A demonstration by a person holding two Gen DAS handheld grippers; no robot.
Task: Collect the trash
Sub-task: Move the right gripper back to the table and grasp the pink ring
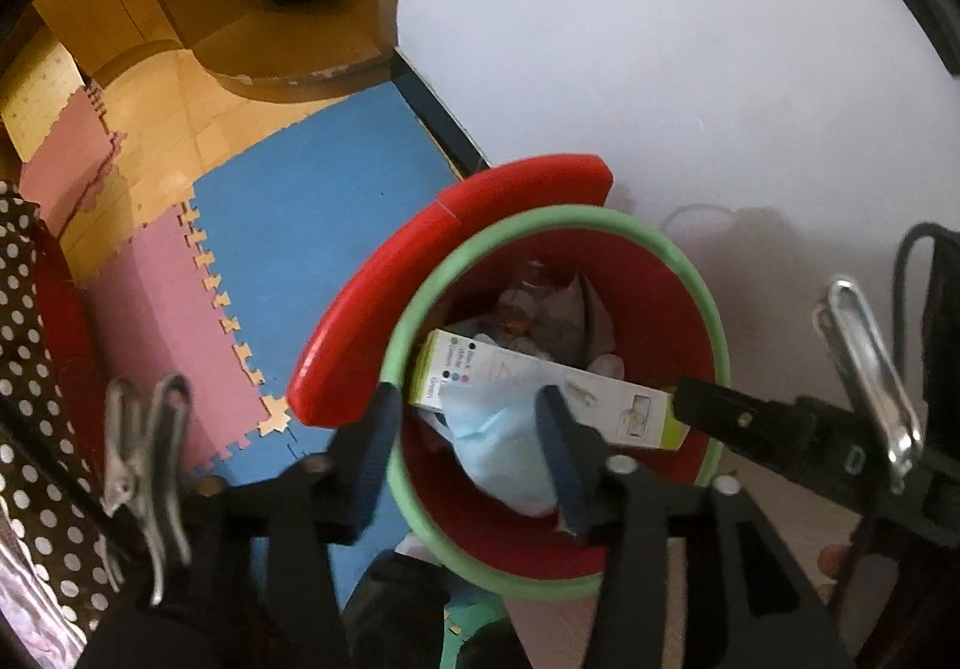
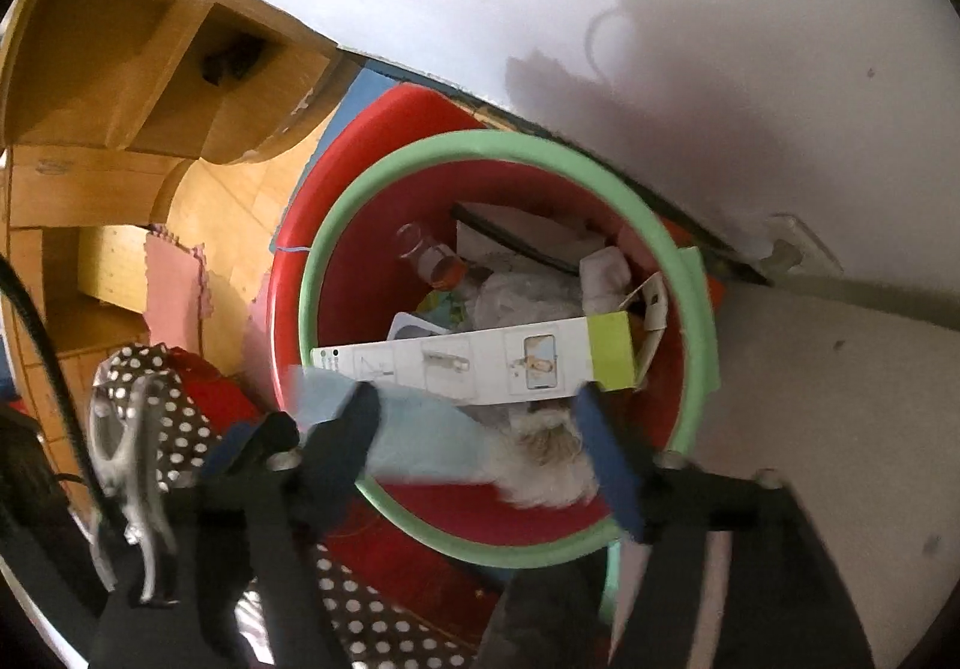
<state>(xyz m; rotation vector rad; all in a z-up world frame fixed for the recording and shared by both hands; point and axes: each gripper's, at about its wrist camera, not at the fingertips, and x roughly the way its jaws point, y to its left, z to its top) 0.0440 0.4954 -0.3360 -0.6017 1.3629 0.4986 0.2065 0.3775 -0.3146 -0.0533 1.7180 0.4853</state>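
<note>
Foam-mat floor (image 1: 324, 201): one bin (image 1: 696, 273), one box (image 1: 558, 387), two open tools.

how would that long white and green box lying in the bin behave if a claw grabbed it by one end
The long carton looks like thin printed cardboard, so probably light and stiff enough to lift by one end. Its end flap stands open, so it may crush under a firm pinch. It lies loosely on crumpled trash inside the red bin, so it would likely slide or tilt when nudged.

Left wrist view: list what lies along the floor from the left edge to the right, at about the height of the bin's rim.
Polka-dot fabric → pink foam mat → blue foam mat → red lid → green-rimmed red bin → the right gripper's metal clip.
</note>
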